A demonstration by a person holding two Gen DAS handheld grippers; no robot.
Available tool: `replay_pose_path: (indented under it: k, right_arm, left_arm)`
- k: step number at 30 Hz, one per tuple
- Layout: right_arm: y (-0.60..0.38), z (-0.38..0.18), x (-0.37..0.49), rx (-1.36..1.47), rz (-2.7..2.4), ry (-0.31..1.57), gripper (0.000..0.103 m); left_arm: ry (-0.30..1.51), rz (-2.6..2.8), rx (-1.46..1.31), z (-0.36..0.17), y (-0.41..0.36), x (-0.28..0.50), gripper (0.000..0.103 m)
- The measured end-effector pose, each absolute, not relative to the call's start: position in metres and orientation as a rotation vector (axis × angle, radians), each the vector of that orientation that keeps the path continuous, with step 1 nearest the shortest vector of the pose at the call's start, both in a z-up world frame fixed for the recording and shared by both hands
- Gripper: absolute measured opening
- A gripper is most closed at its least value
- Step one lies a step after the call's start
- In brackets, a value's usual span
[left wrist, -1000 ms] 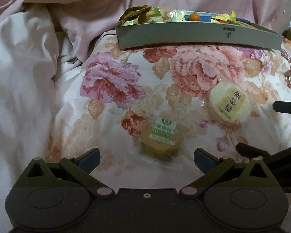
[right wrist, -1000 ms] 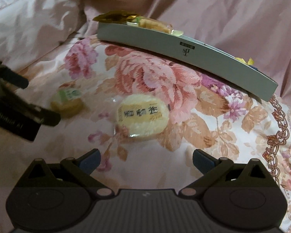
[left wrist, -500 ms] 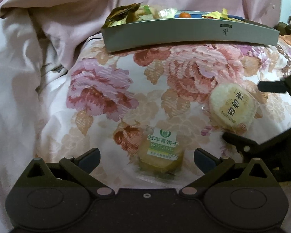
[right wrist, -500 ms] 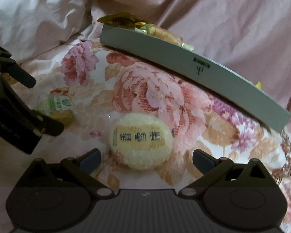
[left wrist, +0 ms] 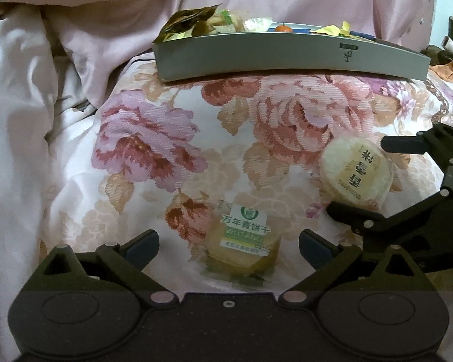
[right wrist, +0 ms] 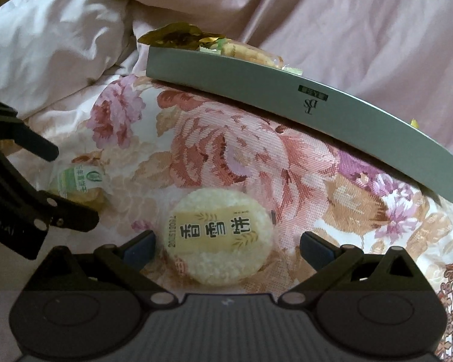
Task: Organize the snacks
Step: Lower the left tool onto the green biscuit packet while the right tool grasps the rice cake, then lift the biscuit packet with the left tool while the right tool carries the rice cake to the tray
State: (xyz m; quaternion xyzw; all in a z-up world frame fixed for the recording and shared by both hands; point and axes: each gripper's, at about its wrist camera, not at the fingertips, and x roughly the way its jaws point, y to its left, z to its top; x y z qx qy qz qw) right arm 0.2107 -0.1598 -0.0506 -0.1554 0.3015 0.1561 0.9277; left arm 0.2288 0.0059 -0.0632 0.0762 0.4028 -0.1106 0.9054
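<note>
Snacks are partly sorted: several wrapped pieces, among them a crumpled gold foil wrapper point(left wrist: 186, 22), are already gathered in the shallow grey rectangular tray point(left wrist: 287, 60) at the far side of the floral bedspread point(left wrist: 154, 138). Two are left outside it. A small yellow biscuit in clear wrap with a green-and-white label point(left wrist: 245, 242) is framed by the left gripper point(left wrist: 229, 242), whose jaws have just been closing a little yet remain spread, untouched by the pads. A round white rice cracker with a beige label point(right wrist: 219, 239) is bracketed by the right gripper point(right wrist: 228, 244), also spread, nothing pinched. Both pick-ups and both transfers are judged outstanding.
</note>
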Motion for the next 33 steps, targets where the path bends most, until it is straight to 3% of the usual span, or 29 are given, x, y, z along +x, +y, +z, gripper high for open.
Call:
replay_pose_path:
  k: [12,16,20,26,33]
  right_arm:
    - [-0.163,-0.054,0.215,-0.272,0.327,0.620,0.101]
    - [-0.163,-0.055,0.215,-0.263,0.344,0.618,0.096]
    - [-0.161,-0.054,0.214,-0.251,0.356,0.624,0.089]
    - [-0.158,-0.052,0.213,-0.251,0.365,0.633,0.080]
    - [-0.147,-0.051,0.201,-0.360,0.338,0.575,0.076]
  left_arm:
    - [0.852,-0.278,0.133,-0.066,0.004,0.228,0.083]
    - [0.851,-0.273,0.128,-0.066,0.005,0.229,0.076]
    - [0.849,-0.248,0.111,-0.066,0.008,0.231,0.062]
    - [0.859,-0.232,0.136,-0.063,0.004,0.230,0.052]
    - [0.862,-0.241,0.077,-0.059,0.004,0.228,0.051]
